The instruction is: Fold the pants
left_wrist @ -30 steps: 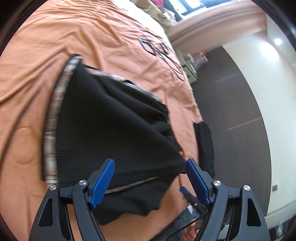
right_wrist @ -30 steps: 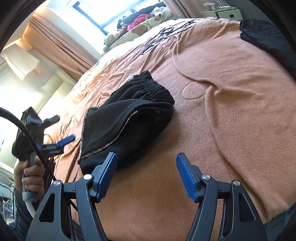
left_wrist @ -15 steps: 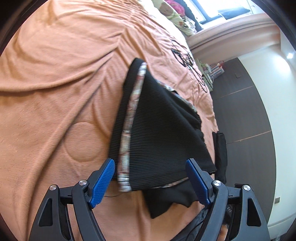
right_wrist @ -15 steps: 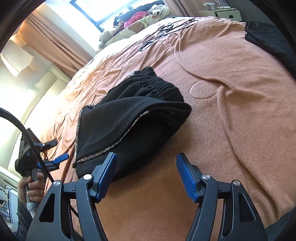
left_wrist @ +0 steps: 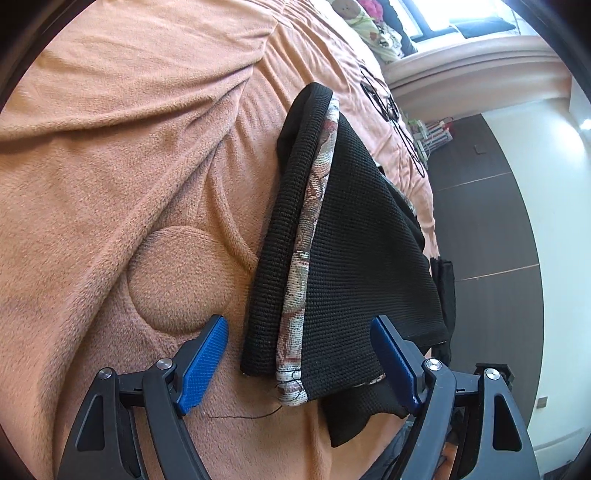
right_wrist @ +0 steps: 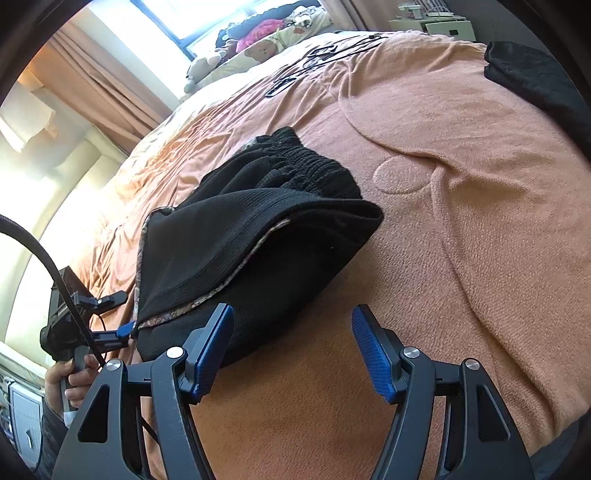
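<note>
Black ribbed pants point(left_wrist: 354, 251) with a patterned side stripe point(left_wrist: 306, 236) lie folded in a heap on the orange blanket point(left_wrist: 110, 155). My left gripper point(left_wrist: 299, 354) is open, its blue pads either side of the pants' near corner, not touching the cloth. In the right wrist view the pants point(right_wrist: 258, 236) show their gathered waistband point(right_wrist: 310, 166) at the far end. My right gripper point(right_wrist: 291, 350) is open and empty just in front of the pants' near edge. The left gripper point(right_wrist: 110, 314) also shows there, at the pants' left corner.
Another black garment point(right_wrist: 535, 77) lies at the blanket's far right edge. Pillows and stuffed toys point(right_wrist: 258, 33) sit at the bed's head under the window. A dark wall and floor point(left_wrist: 491, 221) lie beyond the bed's edge.
My left gripper has swung round to the pants' striped corner, and the pants now lie between its open fingers. My right gripper has moved closer to the pants' near edge.
</note>
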Demonstrator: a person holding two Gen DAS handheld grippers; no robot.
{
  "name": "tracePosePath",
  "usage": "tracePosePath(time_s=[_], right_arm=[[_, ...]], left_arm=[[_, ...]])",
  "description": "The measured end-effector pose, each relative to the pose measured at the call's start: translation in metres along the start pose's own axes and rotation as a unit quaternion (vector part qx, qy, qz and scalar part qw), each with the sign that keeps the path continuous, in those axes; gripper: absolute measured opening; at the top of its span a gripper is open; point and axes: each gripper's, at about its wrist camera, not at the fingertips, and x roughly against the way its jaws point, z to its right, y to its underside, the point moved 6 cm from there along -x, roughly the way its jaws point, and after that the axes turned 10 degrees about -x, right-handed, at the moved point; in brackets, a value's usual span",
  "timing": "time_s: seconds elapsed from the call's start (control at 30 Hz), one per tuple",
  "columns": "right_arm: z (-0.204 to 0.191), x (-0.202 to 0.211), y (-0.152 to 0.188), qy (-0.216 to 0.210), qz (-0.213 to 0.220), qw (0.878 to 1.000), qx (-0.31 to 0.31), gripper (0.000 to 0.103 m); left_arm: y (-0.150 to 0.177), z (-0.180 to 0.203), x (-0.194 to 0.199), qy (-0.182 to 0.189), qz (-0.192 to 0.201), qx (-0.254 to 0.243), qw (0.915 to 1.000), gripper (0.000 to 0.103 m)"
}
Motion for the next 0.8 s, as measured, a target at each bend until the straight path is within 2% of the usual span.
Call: tracePosePath(time_s=[0.13, 0.2, 0.33, 0.37, 0.4, 0.43, 0.47, 0.53, 0.8], right_arm=[[0.007, -0.002, -0.003, 0.005, 0.005, 1.000, -0.005, 0.065], [0.011, -0.003, -0.004, 0.007, 0.006, 1.000, -0.009, 0.065], [0.018, -0.006, -0.003, 0.002, 0.006, 1.000, -0.015, 0.065], [0.019, -0.006, -0.003, -0.001, 0.006, 1.000, -0.015, 0.065], [0.018, -0.006, -0.003, -0.004, 0.008, 1.000, -0.013, 0.065], [0.017, -0.006, -0.003, -0.005, 0.011, 1.000, -0.009, 0.065], [0.017, -0.006, -0.003, -0.007, 0.011, 1.000, -0.007, 0.065], [0.016, -0.008, -0.004, -0.010, 0.012, 1.000, -0.004, 0.065], [0.018, -0.011, -0.012, -0.014, 0.030, 0.999, 0.009, 0.065]], left_arm=[[-0.001, 0.003, -0.003, -0.003, -0.007, -0.014, 0.9999, 0.079], [-0.002, 0.005, -0.006, -0.001, -0.011, -0.017, 0.9998, 0.068], [0.000, 0.008, -0.014, -0.003, -0.017, -0.015, 0.9997, 0.055], [0.001, 0.009, -0.014, -0.002, -0.018, -0.015, 0.9997, 0.047], [0.002, 0.009, -0.015, -0.003, -0.023, -0.014, 0.9996, 0.033], [0.002, 0.009, -0.015, -0.003, -0.026, -0.012, 0.9996, 0.026], [0.002, 0.011, -0.013, 0.009, -0.022, -0.006, 0.9997, 0.014], [-0.002, 0.018, -0.006, 0.025, -0.011, -0.002, 0.9996, 0.012], [-0.032, 0.066, 0.027, 0.043, 0.045, -0.049, 0.9968, 0.010]])
